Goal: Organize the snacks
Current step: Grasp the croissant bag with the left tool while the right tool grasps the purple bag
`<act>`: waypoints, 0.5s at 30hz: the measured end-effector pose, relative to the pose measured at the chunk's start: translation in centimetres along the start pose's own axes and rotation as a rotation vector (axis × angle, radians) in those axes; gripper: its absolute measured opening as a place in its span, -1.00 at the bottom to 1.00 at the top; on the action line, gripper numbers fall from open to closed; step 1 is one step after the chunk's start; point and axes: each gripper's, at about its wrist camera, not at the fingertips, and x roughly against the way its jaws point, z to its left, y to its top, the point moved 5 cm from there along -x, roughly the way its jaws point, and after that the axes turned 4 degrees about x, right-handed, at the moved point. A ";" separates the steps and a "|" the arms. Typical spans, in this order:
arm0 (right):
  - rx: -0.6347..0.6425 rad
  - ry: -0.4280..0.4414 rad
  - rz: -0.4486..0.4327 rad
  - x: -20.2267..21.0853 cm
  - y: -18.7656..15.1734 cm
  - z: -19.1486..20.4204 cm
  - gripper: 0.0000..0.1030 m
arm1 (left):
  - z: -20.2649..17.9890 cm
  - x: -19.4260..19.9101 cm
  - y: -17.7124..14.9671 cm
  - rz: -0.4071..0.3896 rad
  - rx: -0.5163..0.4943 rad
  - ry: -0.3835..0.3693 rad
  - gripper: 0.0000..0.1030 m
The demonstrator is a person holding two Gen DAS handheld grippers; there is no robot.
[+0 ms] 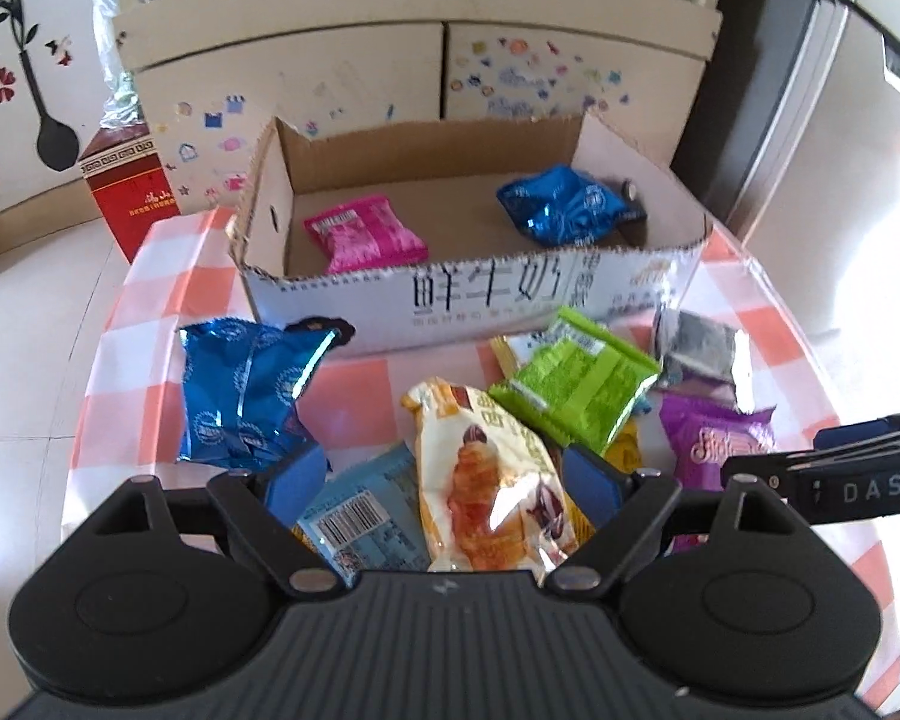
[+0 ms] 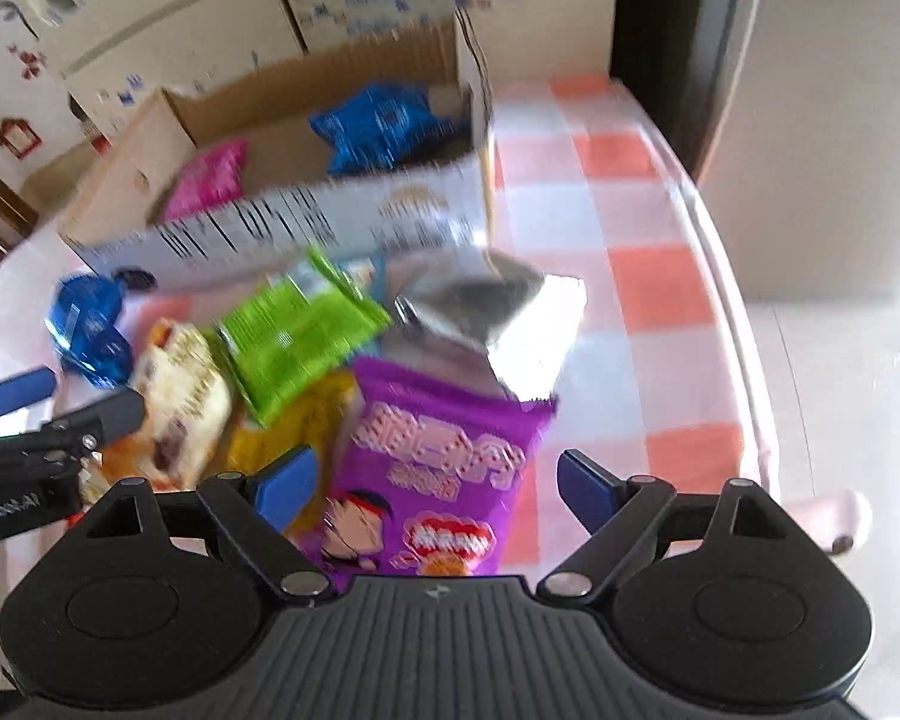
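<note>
An open cardboard box stands on the checkered table and holds a pink packet and a blue packet. In front lie loose snacks: a blue foil packet, a croissant packet, a green packet, a silver packet, a purple packet and a light blue packet. My left gripper is open over the croissant packet. My right gripper is open over the purple packet. The box also shows in the right wrist view.
A red carton stands on the floor left of the table. A cream cabinet with stickers is behind the box. A grey fridge is on the right. The table's edge runs down the right side.
</note>
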 end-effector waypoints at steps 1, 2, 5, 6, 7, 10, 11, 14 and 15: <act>-0.007 0.002 0.013 -0.3 -0.2 -0.1 0.77 | -0.1 -0.2 -0.2 0.007 -0.007 0.000 0.66; -0.017 0.005 0.019 -0.5 -0.2 -0.2 0.77 | -0.2 -0.5 -0.4 0.015 -0.016 0.001 0.66; -0.059 0.018 0.024 -0.7 -0.2 -0.8 0.77 | -0.7 -1.0 -0.6 0.027 -0.034 -0.002 0.66; -0.072 0.020 0.023 -0.8 -0.2 -0.9 0.77 | -1.0 -1.2 -0.6 0.030 -0.042 -0.002 0.66; -0.081 0.023 0.024 -0.8 -0.1 -0.9 0.77 | -1.1 -1.4 -0.7 0.034 -0.047 -0.001 0.66; -0.086 0.030 0.041 -1.3 -0.2 -0.6 0.77 | -1.5 -2.2 -0.9 0.048 -0.059 0.009 0.66; -0.080 0.029 0.046 -1.5 -0.2 -0.5 0.77 | -1.5 -2.5 -0.9 0.051 -0.061 0.019 0.66; -0.061 0.033 0.053 -2.1 -0.1 0.3 0.77 | -1.6 -3.3 -1.0 0.060 -0.064 0.044 0.66; -0.056 0.035 0.058 -2.3 -0.1 0.4 0.77 | -1.6 -3.5 -1.1 0.064 -0.062 0.046 0.66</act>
